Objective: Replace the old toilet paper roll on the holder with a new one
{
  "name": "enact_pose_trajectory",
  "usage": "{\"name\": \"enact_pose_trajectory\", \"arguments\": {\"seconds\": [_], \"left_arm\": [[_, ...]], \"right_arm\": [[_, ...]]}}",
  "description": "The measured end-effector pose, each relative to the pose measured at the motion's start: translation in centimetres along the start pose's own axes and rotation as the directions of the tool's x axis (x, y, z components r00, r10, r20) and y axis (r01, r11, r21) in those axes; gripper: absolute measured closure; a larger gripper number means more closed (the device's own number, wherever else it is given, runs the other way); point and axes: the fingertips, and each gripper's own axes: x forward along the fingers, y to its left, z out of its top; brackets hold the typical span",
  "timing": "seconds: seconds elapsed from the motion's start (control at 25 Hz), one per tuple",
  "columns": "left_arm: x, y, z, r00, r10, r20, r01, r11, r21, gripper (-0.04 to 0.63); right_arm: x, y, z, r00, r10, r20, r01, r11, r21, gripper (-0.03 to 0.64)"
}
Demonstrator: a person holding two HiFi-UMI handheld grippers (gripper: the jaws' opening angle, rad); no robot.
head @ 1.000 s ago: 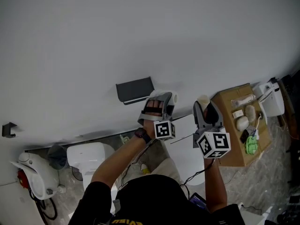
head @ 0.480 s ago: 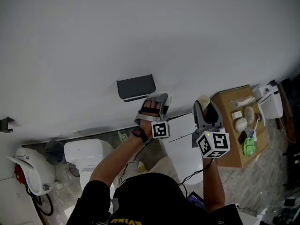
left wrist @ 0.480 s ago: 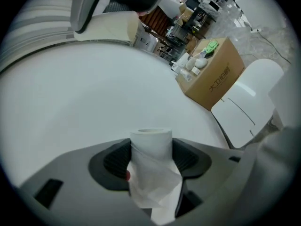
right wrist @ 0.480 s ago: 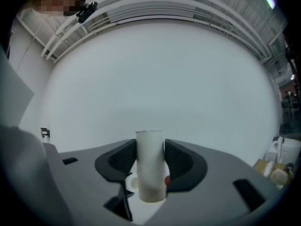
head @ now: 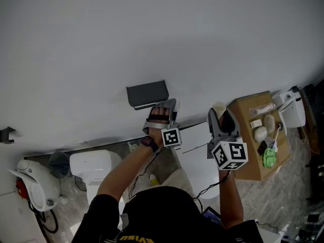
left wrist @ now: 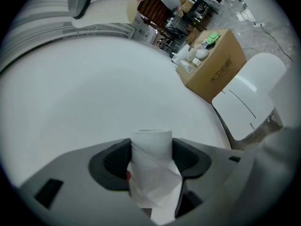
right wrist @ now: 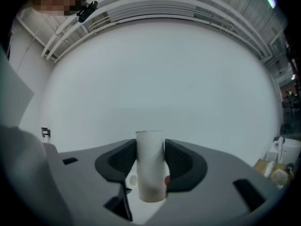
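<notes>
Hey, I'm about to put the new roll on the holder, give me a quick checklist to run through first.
1. Roll gripped in left tool: ok, pads press on both sides.
2. Tube off the holder: ok, the right tool grips it.
3. Holder bar bare: cannot tell, its cover hides it in the head view.
4. Left tool near holder: ok, just below it.
5. Loose sheet tucked in: not ok, it hangs from the roll between the jaws and may snag.
6. Right tool out of the way: ok, off to the side of the holder.
</notes>
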Motion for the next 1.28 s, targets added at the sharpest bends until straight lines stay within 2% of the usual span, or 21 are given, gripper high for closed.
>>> {"name": "enact_pose_trajectory", "arguments": {"seconds": [0.2,0.36,0.52,0.72,0.88,1.04,1.16,1.28], "left_arm": [[-0.2,0.1,0.1,1.000,-0.018,0.007,0.018,1.000,-0.008,0.318],[0.8,-0.1,-1.1,0.999,-0.005,-0.040,0.006,1.000,0.011,0.321],[1.1,-0.4,-2.1,0.998,-0.022,-0.057,0.021,1.000,-0.007,0.321],[1.2,-0.4,-2.7,0.998,0.025,-0.064,-0.023,0.999,0.037,0.321],[0.9,-1.0,-2.5,0.999,-0.013,-0.046,0.013,1.000,0.000,0.321],[1.1,-0.6,-2.9,0.999,0.026,-0.048,-0.025,1.000,0.016,0.321],[0.7,-1.0,-2.9,0.999,-0.009,-0.050,0.010,1.000,0.007,0.321],[0.8,-0.5,-3.1,0.998,0.032,-0.050,-0.032,0.999,0.018,0.321]], "right_arm": [[0.1,0.3,-0.1,1.000,0.011,-0.006,-0.011,1.000,-0.016,0.431],[-0.1,0.0,-0.3,1.000,0.008,-0.014,-0.008,1.000,-0.020,0.431],[-0.3,-0.3,-0.3,1.000,0.005,-0.015,-0.006,1.000,-0.021,0.431],[-0.1,-0.2,-0.5,1.000,0.009,-0.019,-0.009,1.000,-0.017,0.431],[-0.1,-0.1,-0.6,1.000,0.012,-0.022,-0.012,1.000,-0.018,0.431],[-0.2,-0.2,-0.7,1.000,0.010,-0.024,-0.010,1.000,-0.017,0.431],[-0.3,-0.2,-0.9,1.000,0.010,-0.026,-0.011,1.000,-0.016,0.431],[-0.2,-0.1,-1.0,1.000,0.015,-0.026,-0.015,1.000,-0.013,0.431]]}}
